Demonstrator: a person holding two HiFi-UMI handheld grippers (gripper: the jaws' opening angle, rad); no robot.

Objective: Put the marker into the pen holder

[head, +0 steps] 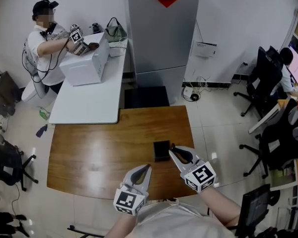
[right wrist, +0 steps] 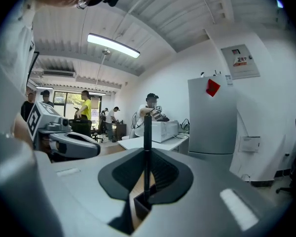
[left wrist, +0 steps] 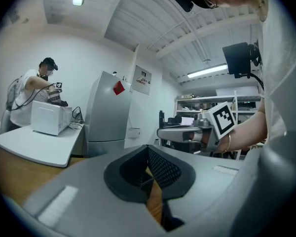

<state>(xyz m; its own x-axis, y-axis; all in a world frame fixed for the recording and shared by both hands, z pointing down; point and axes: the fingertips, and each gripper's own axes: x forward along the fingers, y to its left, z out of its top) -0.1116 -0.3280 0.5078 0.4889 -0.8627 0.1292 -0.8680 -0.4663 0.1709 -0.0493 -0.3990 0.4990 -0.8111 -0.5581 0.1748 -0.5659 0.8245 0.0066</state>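
A small black square pen holder [head: 162, 150] stands on the brown wooden table [head: 89, 152], near its front right part. My right gripper [head: 173, 150] is just to the holder's right, its tips at the holder's edge. In the right gripper view a black marker [right wrist: 147, 147] stands upright between the shut jaws, with its lower end at the mouth of the pen holder [right wrist: 139, 206] directly below. My left gripper [head: 148, 167] hovers over the table's front edge, a little left of the holder. Its jaws are together and hold nothing [left wrist: 150, 179].
Behind the wooden table a white table [head: 89, 103] carries a white box [head: 84, 66], and a person [head: 42, 38] works there. A grey cabinet [head: 161, 29] stands at the back. Office chairs [head: 260, 83] and desks are to the right.
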